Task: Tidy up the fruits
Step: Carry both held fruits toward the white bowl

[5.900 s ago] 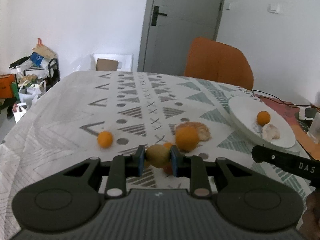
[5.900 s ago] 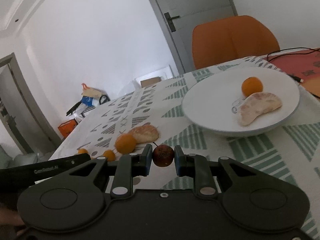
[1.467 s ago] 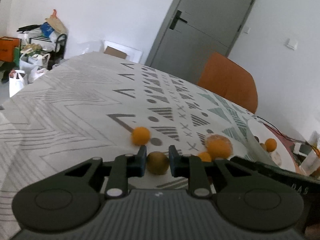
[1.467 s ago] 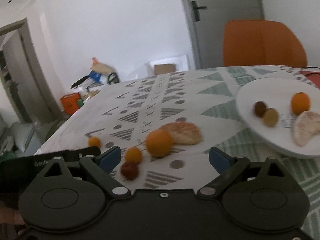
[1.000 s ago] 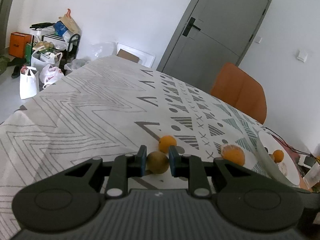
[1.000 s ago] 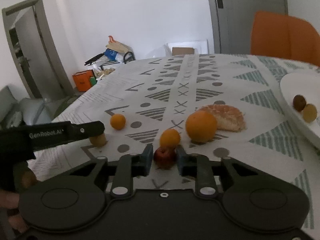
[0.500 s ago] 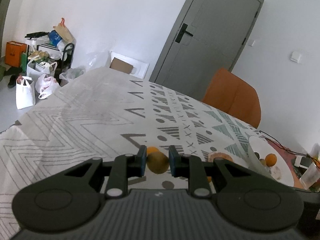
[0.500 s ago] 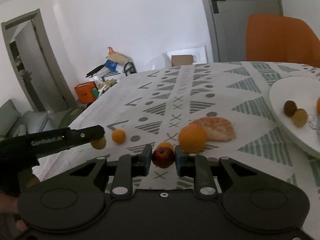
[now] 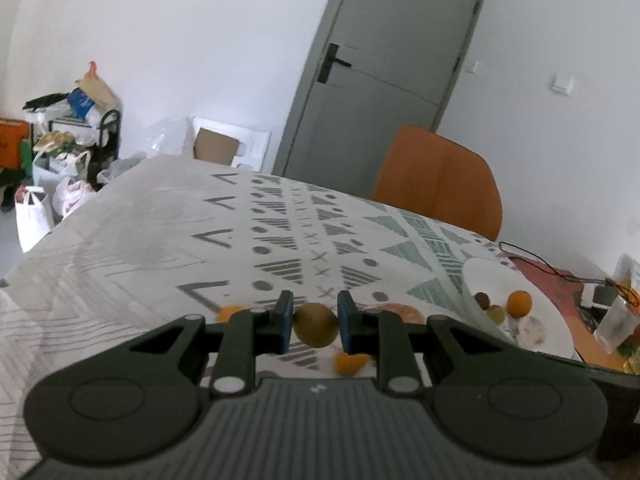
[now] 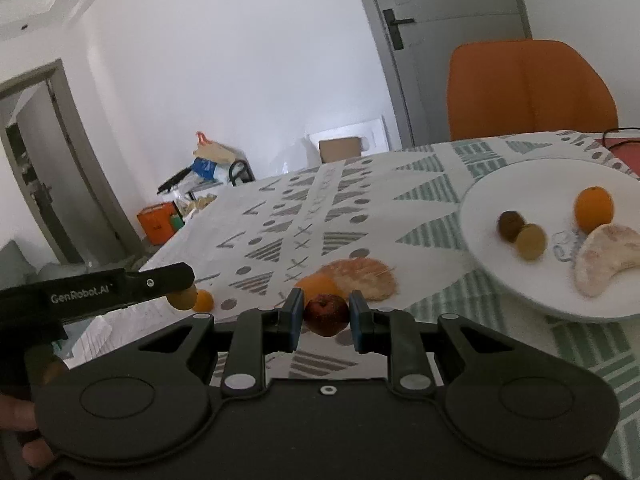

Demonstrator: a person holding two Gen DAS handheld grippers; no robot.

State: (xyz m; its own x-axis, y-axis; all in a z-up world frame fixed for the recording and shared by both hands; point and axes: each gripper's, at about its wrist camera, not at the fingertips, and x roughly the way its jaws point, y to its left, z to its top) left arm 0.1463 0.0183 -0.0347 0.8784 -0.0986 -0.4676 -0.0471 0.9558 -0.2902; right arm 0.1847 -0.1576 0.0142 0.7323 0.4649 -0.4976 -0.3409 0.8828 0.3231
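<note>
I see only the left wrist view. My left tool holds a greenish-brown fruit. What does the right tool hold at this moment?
Observer: The right tool is shut on a dark red fruit.
Operator: Is there free place on the plate for it?
Observer: Yes. The far part of the white plate is bare; the fruits lie nearer the middle and the right.
Operator: The pale thing on the plate is blurred for me. What is it?
Observer: It looks like a peeled citrus piece, curved, lying just in front of the small orange.
</note>
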